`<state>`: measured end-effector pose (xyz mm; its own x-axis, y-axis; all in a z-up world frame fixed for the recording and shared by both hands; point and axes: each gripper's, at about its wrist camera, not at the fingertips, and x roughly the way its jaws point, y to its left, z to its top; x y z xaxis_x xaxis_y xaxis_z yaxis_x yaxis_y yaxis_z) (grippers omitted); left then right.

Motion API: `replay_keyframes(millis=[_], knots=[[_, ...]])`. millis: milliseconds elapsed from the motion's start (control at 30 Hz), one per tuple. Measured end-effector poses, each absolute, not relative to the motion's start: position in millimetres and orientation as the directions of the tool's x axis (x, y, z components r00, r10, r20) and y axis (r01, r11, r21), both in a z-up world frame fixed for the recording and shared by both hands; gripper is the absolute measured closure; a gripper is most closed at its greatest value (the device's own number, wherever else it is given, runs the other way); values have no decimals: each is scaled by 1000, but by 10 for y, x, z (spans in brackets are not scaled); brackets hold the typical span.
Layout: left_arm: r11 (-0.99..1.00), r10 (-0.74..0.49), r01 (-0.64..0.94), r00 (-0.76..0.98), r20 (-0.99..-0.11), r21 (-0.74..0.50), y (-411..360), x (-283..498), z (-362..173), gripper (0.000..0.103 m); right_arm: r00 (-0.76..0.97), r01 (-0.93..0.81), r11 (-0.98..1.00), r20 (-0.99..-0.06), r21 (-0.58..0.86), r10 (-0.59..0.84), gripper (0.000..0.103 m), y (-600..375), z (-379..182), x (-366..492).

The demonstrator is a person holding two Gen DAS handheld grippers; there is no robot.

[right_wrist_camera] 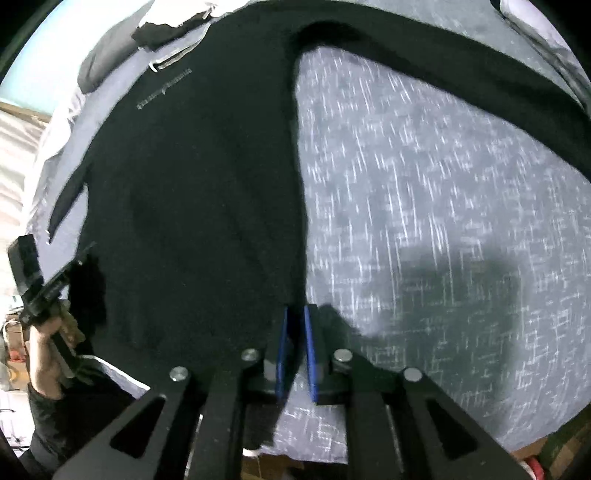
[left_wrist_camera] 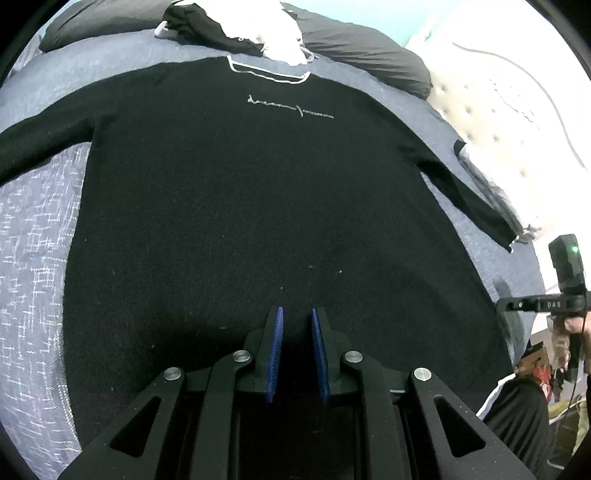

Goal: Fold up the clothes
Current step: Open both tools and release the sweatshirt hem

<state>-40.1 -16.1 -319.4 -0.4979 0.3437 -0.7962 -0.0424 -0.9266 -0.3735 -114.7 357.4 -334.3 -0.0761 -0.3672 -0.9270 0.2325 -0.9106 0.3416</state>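
Blue-padded left gripper (left_wrist_camera: pixel 296 314) hovers, fingers slightly apart and empty, over the hem of the black sweater (left_wrist_camera: pixel 258 192) spread flat on the bed (left_wrist_camera: pixel 33 236), right gripper (right_wrist_camera: pixel 295 312) likewise narrowly parted at its side edge, seemingly lining up a grasp.

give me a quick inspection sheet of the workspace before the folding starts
surface: bed with grey-blue woven cover, mostly taken up by the garment
job's things: black long-sleeved sweater lying flat, front up, sleeves spread, not yet folded
clutter: heap of black and white clothes past the collar; dark pillow
grippers: left gripper slightly open over the hem, holding nothing; right gripper narrowly open at the sweater's side edge, grip cannot be told
cables: thin cable hanging by the hand at the right edge
surroundings: tufted white headboard
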Motion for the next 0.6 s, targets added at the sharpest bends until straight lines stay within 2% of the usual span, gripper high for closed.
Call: replay_keyframes(millis=[100, 167, 200, 233, 333, 433, 600], knots=[[-925, 346, -43, -511, -787, -378, -181, -395, -3155, 71, -119, 183, -908, -908, 377, -401, 92, 3743, -3261, -1245], [-924, 345, -42, -518, -783, -380, -196, -400, -3128, 71, -171, 135, -911, -896, 391, -410, 82, 3970, -3203, -1391], [-925, 343, -41, -522, -781, -378, -203, -406, -3111, 71, -197, 110, -910, -889, 400, -414, 72, 4116, -3177, -1505], [-925, 342, -43, -524, -780, -377, -199, -424, -3101, 71, -220, 88, -912, -885, 401, -410, 69, 4196, -3167, -1577], [-926, 342, -50, -527, -778, -374, -180, -484, -3076, 70, -303, 11, -914, -870, 405, -389, 68, 4507, -3051, -1732], [-927, 342, -57, -531, -775, -370, -162, -544, -3051, 70, -393, -79, -913, -854, 399, -339, 60, 4952, -2907, -1811], [-929, 342, -69, -537, -771, -365, -131, -643, -3010, 69, -497, -208, -907, -838, 367, -225, 56, 5615, -2766, -1958]])
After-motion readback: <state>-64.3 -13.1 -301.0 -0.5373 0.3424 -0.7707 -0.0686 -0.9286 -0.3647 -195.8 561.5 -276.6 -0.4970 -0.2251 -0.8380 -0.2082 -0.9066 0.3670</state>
